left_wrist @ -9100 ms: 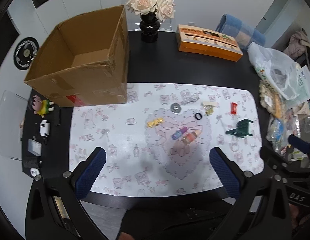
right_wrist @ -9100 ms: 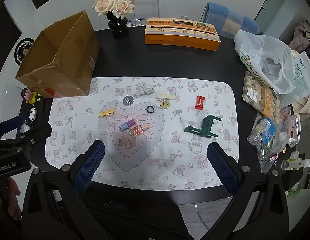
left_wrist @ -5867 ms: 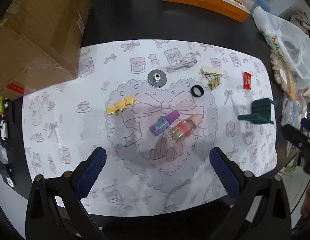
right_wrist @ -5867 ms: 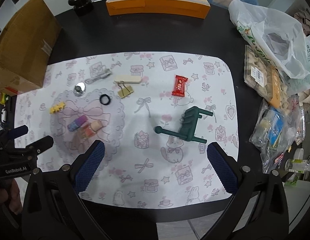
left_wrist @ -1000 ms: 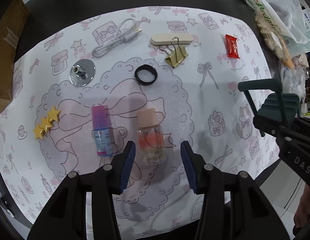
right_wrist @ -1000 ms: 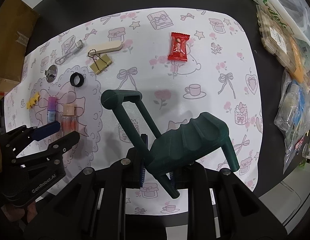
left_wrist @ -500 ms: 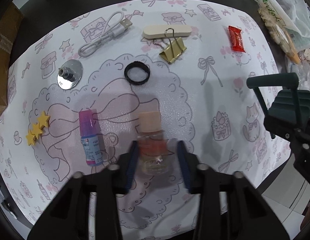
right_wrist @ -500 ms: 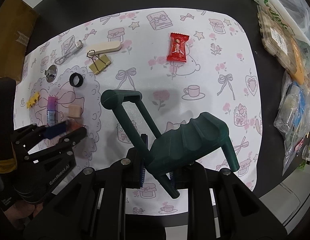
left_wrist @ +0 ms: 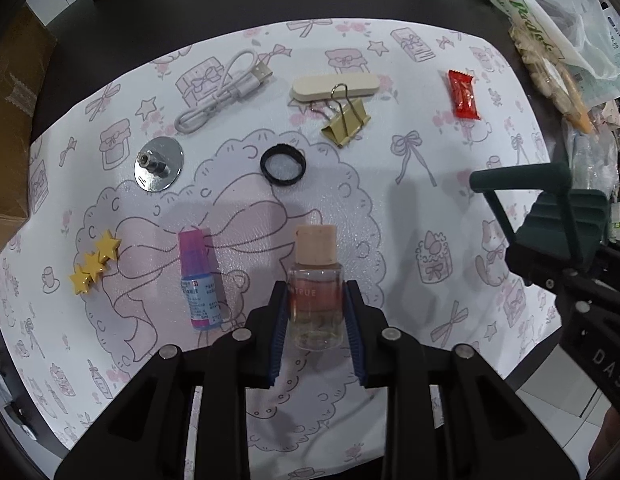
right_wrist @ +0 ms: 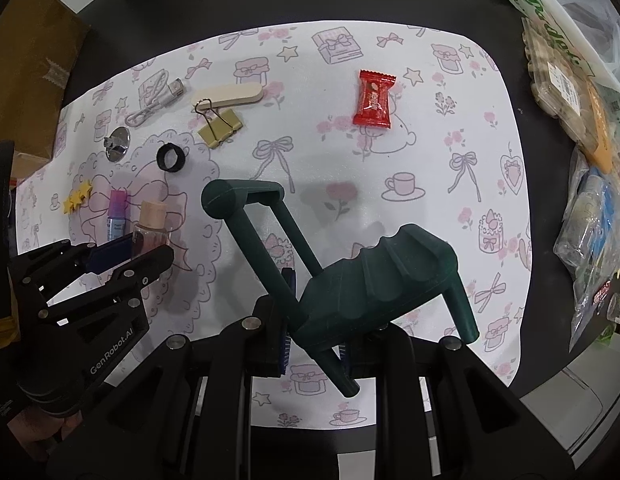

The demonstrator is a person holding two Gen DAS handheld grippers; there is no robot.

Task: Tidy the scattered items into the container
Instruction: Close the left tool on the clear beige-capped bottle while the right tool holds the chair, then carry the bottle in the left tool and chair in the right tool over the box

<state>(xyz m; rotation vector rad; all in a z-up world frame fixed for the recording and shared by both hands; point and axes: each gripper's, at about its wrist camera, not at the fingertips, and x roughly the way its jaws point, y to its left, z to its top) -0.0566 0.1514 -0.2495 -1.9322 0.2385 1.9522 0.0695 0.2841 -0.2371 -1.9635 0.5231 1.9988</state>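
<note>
A: Biggest thing first: the brown cardboard box (right_wrist: 34, 68), the container, sits off the far-left corner of the white mat printed with pink bows and teacups (left_wrist: 390, 240), well apart from both tools.

B: And nothing has gone in from what we see here. The right gripper (right_wrist: 312, 346) is clamped on a dark green plastic miniature chair (right_wrist: 374, 280), its jaws narrow around one leg, so the seat tilts up and the backrest bars lean out over the mat.

A: Gripping a leg makes sense, I'd say: the seat is too broad for those fingers.

B: Over to the left gripper (left_wrist: 316, 322). It's closed on a small clear glass bottle with a beige cap (left_wrist: 315, 280), blue pads pressed on both sides of the body, cap pointing away.

A: Held low on the body, likely so the smooth glass doesn't pivot. Whether it has left the mat, I can't tell.

B: Just beside it lies a little blue dropper bottle with a purple cap (left_wrist: 200, 276), untouched.

A: Further out, a white USB cable (left_wrist: 222, 92), a red candy wrapper (left_wrist: 463, 94), a gold binder clip (left_wrist: 346, 122), a black ring (left_wrist: 283, 164) and three yellow stars (left_wrist: 95, 262), all waiting their turn.

B: Both tools loaded, so my guess is the box comes next.
</note>
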